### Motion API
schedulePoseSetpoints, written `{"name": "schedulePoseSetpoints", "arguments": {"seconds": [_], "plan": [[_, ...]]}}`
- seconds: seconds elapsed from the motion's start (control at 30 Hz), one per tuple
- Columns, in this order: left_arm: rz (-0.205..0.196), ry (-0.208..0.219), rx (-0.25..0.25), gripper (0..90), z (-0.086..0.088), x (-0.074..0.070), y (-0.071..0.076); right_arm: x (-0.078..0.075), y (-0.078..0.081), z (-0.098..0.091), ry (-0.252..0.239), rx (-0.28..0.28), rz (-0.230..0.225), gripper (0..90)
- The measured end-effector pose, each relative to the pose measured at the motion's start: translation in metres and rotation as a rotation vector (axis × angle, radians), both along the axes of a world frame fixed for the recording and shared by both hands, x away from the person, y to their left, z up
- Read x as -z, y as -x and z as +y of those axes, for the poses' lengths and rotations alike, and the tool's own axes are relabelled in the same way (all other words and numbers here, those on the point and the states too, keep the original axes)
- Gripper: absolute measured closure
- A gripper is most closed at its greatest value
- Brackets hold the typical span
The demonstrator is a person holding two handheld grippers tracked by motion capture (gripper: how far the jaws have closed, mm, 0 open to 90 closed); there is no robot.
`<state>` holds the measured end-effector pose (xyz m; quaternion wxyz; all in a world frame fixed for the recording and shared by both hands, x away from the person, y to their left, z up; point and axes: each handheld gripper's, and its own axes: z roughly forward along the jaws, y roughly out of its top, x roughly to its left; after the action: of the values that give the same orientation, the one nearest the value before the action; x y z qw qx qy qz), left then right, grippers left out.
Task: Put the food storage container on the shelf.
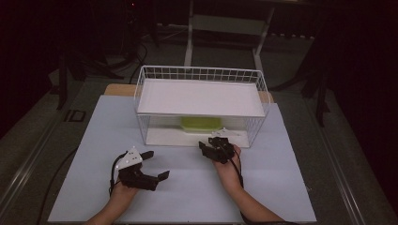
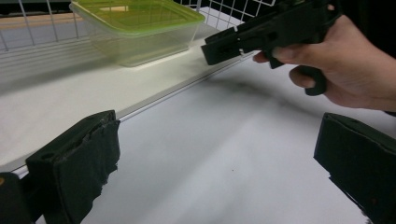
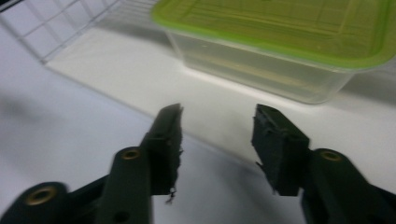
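A clear plastic box [image 1: 200,124] with a ribbed green lid sits on the lower shelf of a white wire rack [image 1: 202,75], under a flat white upper shelf. The rack stands on a smooth pale counter [image 1: 94,140]. The right claw [image 1: 209,146], black and padded, is just in front of the box, jaws partly apart, holding nothing. The left claw [image 1: 157,165] rests on the counter, jaws wide apart and empty.

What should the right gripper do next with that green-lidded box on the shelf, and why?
Probably ease the right gripper forward toward the green-lidded box. Its jaws stand open with nothing between them, and the box sits just ahead on the rack's lower shelf, apart from the pads.
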<state>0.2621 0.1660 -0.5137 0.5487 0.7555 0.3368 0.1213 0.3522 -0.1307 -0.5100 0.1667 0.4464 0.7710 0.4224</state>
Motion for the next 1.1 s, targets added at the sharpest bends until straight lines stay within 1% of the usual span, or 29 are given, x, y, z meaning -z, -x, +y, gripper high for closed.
{"name": "schedulePoseSetpoints", "arguments": {"seconds": [0.03,0.07,0.1,0.13,0.17,0.2,0.23,0.27,0.33,0.37,0.4,0.43,0.47,0.5,0.57,0.6,0.67,0.7,0.77,0.8,0.87,0.9,1.0,1.1], "plan": [[0.007,0.004,0.007,0.9,0.0,0.0,-0.001,-0.001,0.003,0.0,-0.001,-0.007,0.0,46.2],[0.008,0.009,0.012,0.9,0.0,-0.001,-0.001,-0.002,0.008,-0.003,-0.032,-0.016,-0.009,40.9],[0.011,0.017,0.014,0.9,0.0,-0.002,-0.002,-0.002,0.008,-0.003,-0.032,-0.016,-0.009,40.9],[0.008,0.026,0.018,0.9,0.0,-0.003,-0.002,-0.004,0.012,-0.005,-0.052,-0.04,-0.009,33.5],[0.008,0.03,0.021,0.9,0.0,-0.005,-0.002,-0.004,0.012,-0.005,-0.052,-0.04,-0.009,33.5],[0.002,0.032,0.023,0.9,0.0,-0.007,-0.003,-0.006,0.016,-0.007,-0.058,-0.068,-0.013,26.5],[-0.007,0.041,0.026,0.9,0.0,-0.01,-0.003,-0.006,0.016,-0.007,-0.058,-0.068,-0.013,26.5],[-0.013,0.043,0.03,0.9,0.0,-0.013,-0.003,-0.007,0.018,-0.008,-0.06,-0.082,-0.009,24.0],[-0.025,0.046,0.038,0.9,0.0,-0.019,-0.003,-0.009,0.022,-0.011,-0.088,-0.088,-0.003,19.0],[-0.03,0.045,0.042,0.9,-0.001,-0.021,-0.002,-0.01,0.024,-0.012,-0.102,-0.103,0.0,17.5],[-0.034,0.041,0.05,0.9,-0.001,-0.024,-0.002,-0.011,0.027,-0.013,-0.103,-0.099,-0.004,17.0],[-0.038,0.045,0.055,0.9,-0.002,-0.027,-0.002,-0.013,0.029,-0.014,-0.09,-0.093,-0.013,16.9],[-0.037,0.049,0.061,0.9,-0.002,-0.029,-0.001,-0.014,0.031,-0.015,-0.095,-0.105,-0.005,16.9],[-0.038,0.057,0.068,0.9,-0.002,-0.031,-0.001,-0.016,0.033,-0.016,-0.101,-0.106,-0.008,16.9],[-0.049,0.056,0.079,0.9,-0.002,-0.034,0.002,-0.018,0.037,-0.018,-0.108,-0.117,-0.015,17.1],[-0.046,0.06,0.091,0.9,-0.003,-0.035,0.003,-0.019,0.039,-0.019,-0.104,-0.122,-0.015,17.5],[-0.049,0.058,0.11,0.9,-0.003,-0.036,0.005,-0.025,0.048,-0.022,-0.075,-0.132,-0.06,19.1],[-0.044,0.054,0.122,0.9,-0.003,-0.037,0.006,-0.025,0.048,-0.022,-0.075,-0.132,-0.06,19.1],[-0.04,0.053,0.136,0.9,-0.002,-0.037,0.009,-0.029,0.054,-0.024,-0.089,-0.141,-0.067,19.1],[-0.037,0.058,0.143,0.9,-0.002,-0.037,0.01,-0.031,0.056,-0.026,-0.096,-0.147,-0.063,19.1],[-0.034,0.07,0.16,0.9,-0.001,-0.039,0.013,-0.034,0.061,-0.029,-0.103,-0.153,-0.072,19.4],[-0.037,0.072,0.163,0.9,-0.001,-0.039,0.015,-0.036,0.064,-0.03,-0.117,-0.162,-0.073,20.4],[-0.041,0.085,0.184,0.9,0.0,-0.041,0.021,-0.038,0.071,-0.033,-0.095,-0.184,-0.087,21.1],[-0.042,0.097,0.176,0.9,0.003,-0.042,0.027,-0.038,0.078,-0.038,-0.114,-0.191,-0.079,21.4]]}}
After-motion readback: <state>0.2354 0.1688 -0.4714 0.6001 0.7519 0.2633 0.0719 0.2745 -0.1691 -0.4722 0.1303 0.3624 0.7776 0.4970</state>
